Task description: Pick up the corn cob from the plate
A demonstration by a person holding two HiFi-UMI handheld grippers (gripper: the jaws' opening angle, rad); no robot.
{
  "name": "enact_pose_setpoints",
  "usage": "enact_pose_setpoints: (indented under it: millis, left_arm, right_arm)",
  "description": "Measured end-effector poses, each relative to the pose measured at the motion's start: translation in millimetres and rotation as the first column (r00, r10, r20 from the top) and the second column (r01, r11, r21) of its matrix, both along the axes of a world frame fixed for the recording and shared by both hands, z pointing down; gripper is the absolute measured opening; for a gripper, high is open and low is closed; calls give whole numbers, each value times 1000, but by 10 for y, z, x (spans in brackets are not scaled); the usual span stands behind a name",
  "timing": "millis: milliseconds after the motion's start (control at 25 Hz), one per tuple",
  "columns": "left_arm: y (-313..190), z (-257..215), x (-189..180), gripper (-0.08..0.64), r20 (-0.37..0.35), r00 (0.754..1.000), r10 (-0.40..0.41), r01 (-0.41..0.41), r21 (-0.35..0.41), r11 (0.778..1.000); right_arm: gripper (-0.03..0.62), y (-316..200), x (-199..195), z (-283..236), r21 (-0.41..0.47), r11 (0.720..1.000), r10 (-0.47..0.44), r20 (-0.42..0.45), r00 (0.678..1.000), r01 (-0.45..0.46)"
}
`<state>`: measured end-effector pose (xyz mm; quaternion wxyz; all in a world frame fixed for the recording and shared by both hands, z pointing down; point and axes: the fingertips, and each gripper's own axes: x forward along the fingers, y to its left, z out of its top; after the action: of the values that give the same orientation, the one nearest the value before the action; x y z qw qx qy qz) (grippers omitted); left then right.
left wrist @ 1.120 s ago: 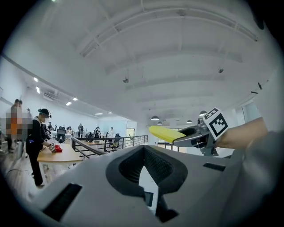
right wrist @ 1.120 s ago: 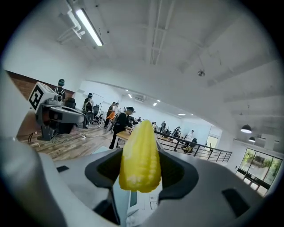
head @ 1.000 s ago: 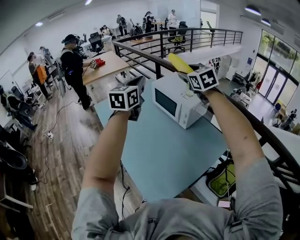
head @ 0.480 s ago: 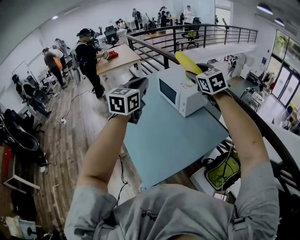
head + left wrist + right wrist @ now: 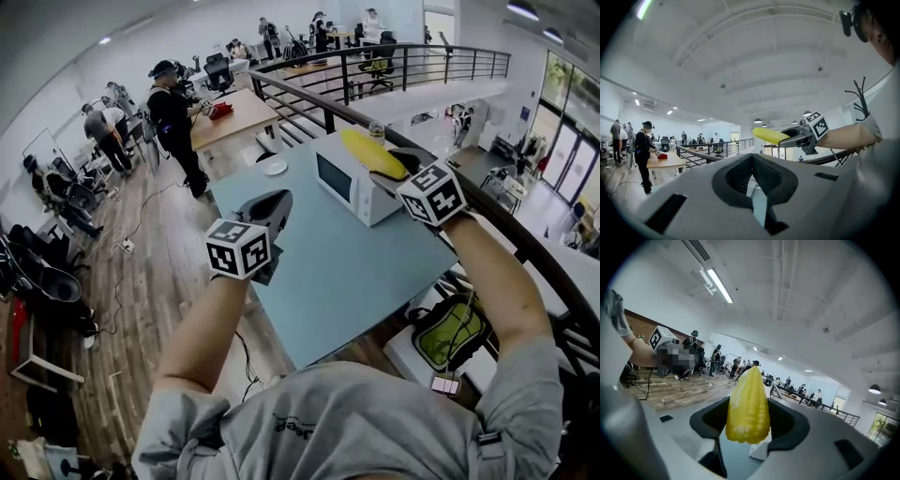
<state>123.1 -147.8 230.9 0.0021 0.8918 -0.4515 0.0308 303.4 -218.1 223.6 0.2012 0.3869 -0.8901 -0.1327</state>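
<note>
Right gripper (image 5: 394,171) is closed on the corn cob (image 5: 373,155). In the right gripper view, both dark pads press against the sides of the cob. Its blunt end sits at the jaw base and its tapered end projects forward past the jaw tips. The cob is held in the air, clear of any surface, with the white microwave (image 5: 352,187) directly below and just ahead of the jaws.

Left gripper (image 5: 275,201) is closed with nothing in it. Its jaw tips meet, and only the blue table (image 5: 319,281) shows through the gap behind them. It hangs above the table, well apart from the right gripper and to that gripper's left.

A small white plate (image 5: 275,168) lies on the table beyond the left gripper's tips, near the table's far edge. The cob is well apart from this plate.
</note>
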Motion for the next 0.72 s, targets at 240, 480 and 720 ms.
enact_pose_setpoints:
  millis: [240,480,720]
  left_arm:
    - [317,189,-281,18,-38,999,28,-28,-10,1000]
    - [547,385,-789,18,-73,992,105,-108,-38,993]
    - [688,705,-1265,18,-50,979,199,-203,-75,976]
  right_arm:
    - [258,437,-321,231,-14,998,-58,-21,998,58]
    - [256,764,-900,604,-63,995,-82,-28,996,80]
    - [258,1021,-1407,995,-99,995,-25,21,999,27]
